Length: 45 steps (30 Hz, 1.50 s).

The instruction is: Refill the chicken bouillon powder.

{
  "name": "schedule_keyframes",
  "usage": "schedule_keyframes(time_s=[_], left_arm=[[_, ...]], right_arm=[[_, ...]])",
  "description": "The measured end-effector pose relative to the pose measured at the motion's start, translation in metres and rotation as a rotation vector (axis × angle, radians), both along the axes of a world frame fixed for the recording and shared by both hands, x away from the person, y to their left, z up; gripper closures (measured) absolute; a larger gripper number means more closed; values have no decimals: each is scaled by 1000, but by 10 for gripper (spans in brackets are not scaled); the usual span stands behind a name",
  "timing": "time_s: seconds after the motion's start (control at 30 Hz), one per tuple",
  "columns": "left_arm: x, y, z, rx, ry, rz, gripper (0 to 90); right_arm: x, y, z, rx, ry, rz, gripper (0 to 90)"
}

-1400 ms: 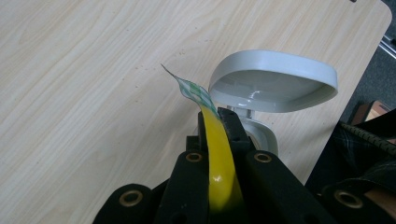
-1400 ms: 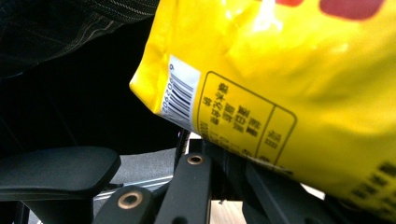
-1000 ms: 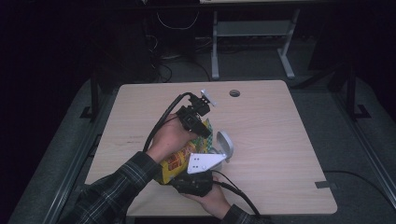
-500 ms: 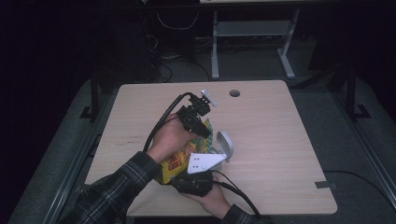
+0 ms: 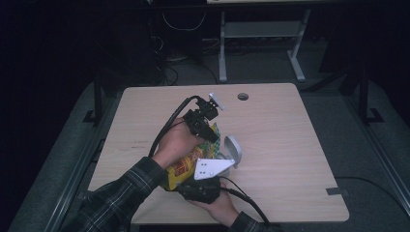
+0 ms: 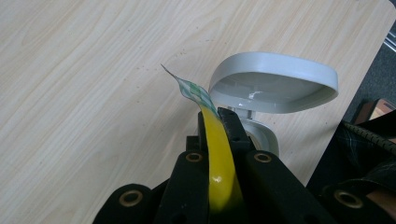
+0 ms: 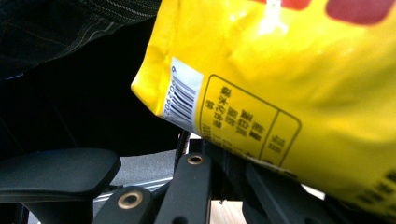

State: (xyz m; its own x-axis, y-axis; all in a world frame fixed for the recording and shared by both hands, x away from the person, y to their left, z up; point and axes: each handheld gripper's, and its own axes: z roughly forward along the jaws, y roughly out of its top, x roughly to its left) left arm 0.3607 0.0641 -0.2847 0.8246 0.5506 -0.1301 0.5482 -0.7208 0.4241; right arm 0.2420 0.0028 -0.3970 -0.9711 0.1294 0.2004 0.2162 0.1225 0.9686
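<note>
A yellow snack bag (image 5: 183,166) is held above the wooden table (image 5: 280,145) between both grippers. My left gripper (image 5: 207,131) is shut on the bag's top edge, the green-and-white checked strip (image 6: 192,89), with yellow foil (image 6: 219,154) running down between the jaws. My right gripper (image 5: 204,182), under its grey plate, is shut on the bag's bottom edge near the table's front. In the right gripper view the bag (image 7: 289,79) with its barcode looms just above the gripper (image 7: 210,148). A small grey container (image 6: 273,81) with its lid raised stands right behind the left jaws.
The grey container (image 5: 233,151) sits mid-table, just right of the bag. A round cable hole (image 5: 243,96) lies near the table's far edge. Black cables trail from both grippers. A dark chair armrest (image 7: 56,173) shows below the table's front edge.
</note>
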Motion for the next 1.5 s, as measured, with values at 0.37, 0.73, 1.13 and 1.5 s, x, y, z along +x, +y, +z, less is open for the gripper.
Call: schedule_keyframes(time_s=[0.37, 0.73, 1.13, 1.5], left_arm=[[0, -2, 1, 7, 0, -4, 898], [0, -2, 2, 11, 0, -7, 898], [0, -4, 1, 12, 0, -10, 898], [0, -3, 1, 12, -1, -10, 898]], right_arm=[[0, -1, 1, 5, -2, -2, 900], [1, -1, 1, 8, -4, -3, 900], [0, -1, 2, 9, -8, -3, 900], [1, -1, 2, 9, -7, -4, 900]])
